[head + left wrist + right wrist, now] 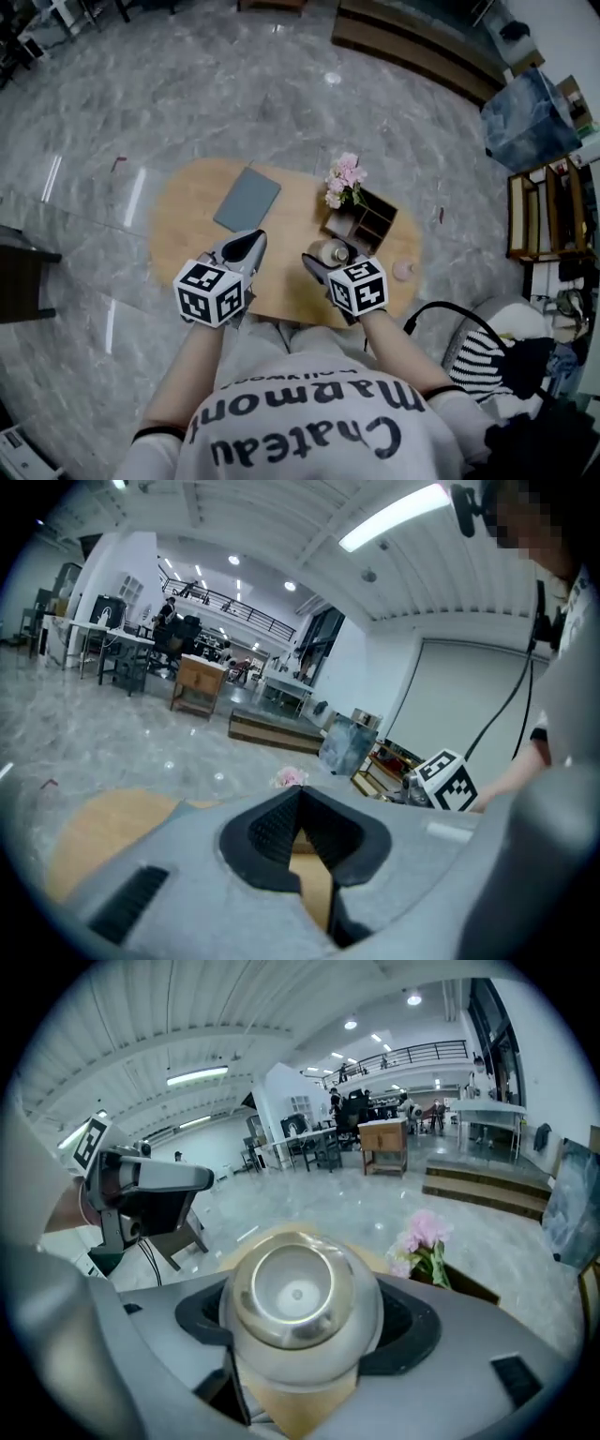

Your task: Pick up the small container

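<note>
Silvery small container [298, 1302] sits pinched between the jaws of the right gripper [322, 263], above the wooden table [187, 211] near its front edge; whether it clears the top is unclear; the left gripper [298, 808], jaws pressed together on nothing, hangs just beside it.

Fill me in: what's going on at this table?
A person holds a gripper in each hand over an oval light wooden table. The right gripper has its fingers closed on a small round silvery metal container. Whether the container is off the tabletop can't be told. The left gripper is shut and empty, held beside the right one. A grey flat pad, pink flowers and a dark wooden compartment box sit further back on the table, untouched.
</note>
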The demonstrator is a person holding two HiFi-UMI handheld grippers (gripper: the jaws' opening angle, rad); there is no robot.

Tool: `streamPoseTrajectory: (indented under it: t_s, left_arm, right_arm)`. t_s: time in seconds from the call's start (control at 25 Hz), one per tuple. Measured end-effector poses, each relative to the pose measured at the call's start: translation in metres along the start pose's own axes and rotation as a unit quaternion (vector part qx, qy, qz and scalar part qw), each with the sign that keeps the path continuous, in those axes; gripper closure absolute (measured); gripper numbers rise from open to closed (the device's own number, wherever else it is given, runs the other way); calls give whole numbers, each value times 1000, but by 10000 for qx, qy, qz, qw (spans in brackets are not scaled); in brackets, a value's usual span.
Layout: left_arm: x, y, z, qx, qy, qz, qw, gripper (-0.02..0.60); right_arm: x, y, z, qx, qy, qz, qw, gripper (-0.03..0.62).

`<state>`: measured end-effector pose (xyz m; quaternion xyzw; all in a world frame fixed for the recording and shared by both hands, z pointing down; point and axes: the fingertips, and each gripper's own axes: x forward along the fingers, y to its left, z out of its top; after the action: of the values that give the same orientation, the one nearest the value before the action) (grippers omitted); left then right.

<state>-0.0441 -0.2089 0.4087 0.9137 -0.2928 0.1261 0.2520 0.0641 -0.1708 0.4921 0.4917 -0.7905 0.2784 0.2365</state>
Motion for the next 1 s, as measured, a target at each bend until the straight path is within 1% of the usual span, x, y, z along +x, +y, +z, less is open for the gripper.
streamPoseTrajectory:
  t_s: [0.12,0.24,0.32,0.4,0.48,0.56,0.68,0.76,0.88,1.0]
  left_arm:
    - [-10,-9,50,127,-414,-159,9989,568]
    - [-17,-27,101,404,-870,-276,9950,568]
    - [-25,-42,131,618,-1231,-263,9901,568]
    - [-41,-55,159,869,-1593,-242,9831,568]
    - [-60,-68,180,1101,-1837,-317,9763,567]
    - [-76,-79,198,1204,-2030,-411,9709,568]
    - [-93,-94,224,1236,-2272,-515,9646,567]
    - [-102,-109,236,1407,-2358,-593,9597,568]
    - [-117,-136,255,1748,-2512,-761,9490,568]
    - [-139,-161,273,1987,-2670,-1020,9375,568]
  right_arm:
    - [-21,6,38,-63,-416,-59,9991,247]
    - [-47,2,78,-193,-904,-166,9956,246]
    - [-68,-1,107,-191,-1295,-244,9911,246]
    - [-88,3,140,-172,-1730,-287,9844,247]
    - [-110,14,171,-232,-2143,-308,9760,247]
    - [-133,26,201,-364,-2522,-309,9665,247]
    - [-170,43,240,-605,-3001,-282,9516,247]
    - [-195,54,260,-731,-3234,-238,9431,249]
    - [-229,70,282,-707,-3539,22,9326,249]
    - [-261,87,303,-625,-3827,311,9212,249]
